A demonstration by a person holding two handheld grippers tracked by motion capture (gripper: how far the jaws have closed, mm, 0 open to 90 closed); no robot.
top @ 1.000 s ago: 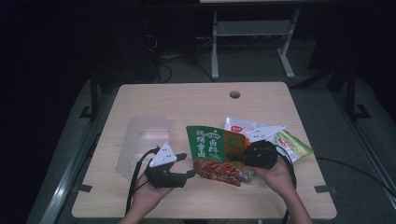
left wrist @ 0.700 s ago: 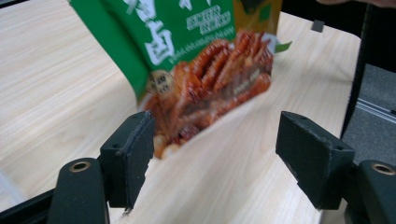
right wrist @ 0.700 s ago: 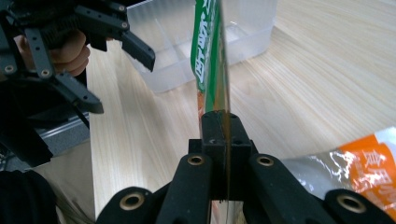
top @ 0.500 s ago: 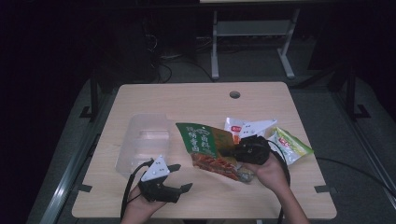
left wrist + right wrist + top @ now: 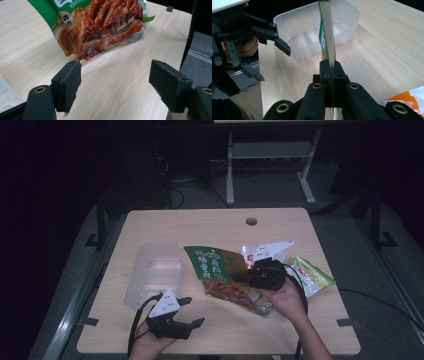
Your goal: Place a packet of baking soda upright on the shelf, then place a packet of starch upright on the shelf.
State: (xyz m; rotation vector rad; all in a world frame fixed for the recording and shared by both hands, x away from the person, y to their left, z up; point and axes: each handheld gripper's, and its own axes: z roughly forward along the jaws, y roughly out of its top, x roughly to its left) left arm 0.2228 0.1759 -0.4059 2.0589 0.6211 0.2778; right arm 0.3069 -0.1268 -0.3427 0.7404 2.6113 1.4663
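Note:
A green and red snack pouch [image 5: 220, 275] stands on edge, tilted over the table's middle, with its lower corner near the wood. My right gripper [image 5: 243, 277] is shut on its right edge. In the right gripper view the pouch edge [image 5: 327, 32] rises from between my pinched right gripper [image 5: 329, 68]. My left gripper [image 5: 192, 311] lies near the front edge, left of the pouch and apart from it. Its jaws have just been opening and nothing is between them. The left gripper view shows the left gripper [image 5: 115, 75] wide open, with the pouch [image 5: 100, 27] beyond.
A clear plastic container [image 5: 152, 270] sits left of the pouch, beyond my left gripper [image 5: 272, 62]. A green and yellow packet [image 5: 312, 275] lies at the right. A white and orange packet [image 5: 412, 100] lies under my right hand. A cable hole [image 5: 251, 221] is at the back.
My left gripper has drawn back from the pouch's lower corner toward the front edge, with its jaws wider. My right gripper has raised the pouch a little.

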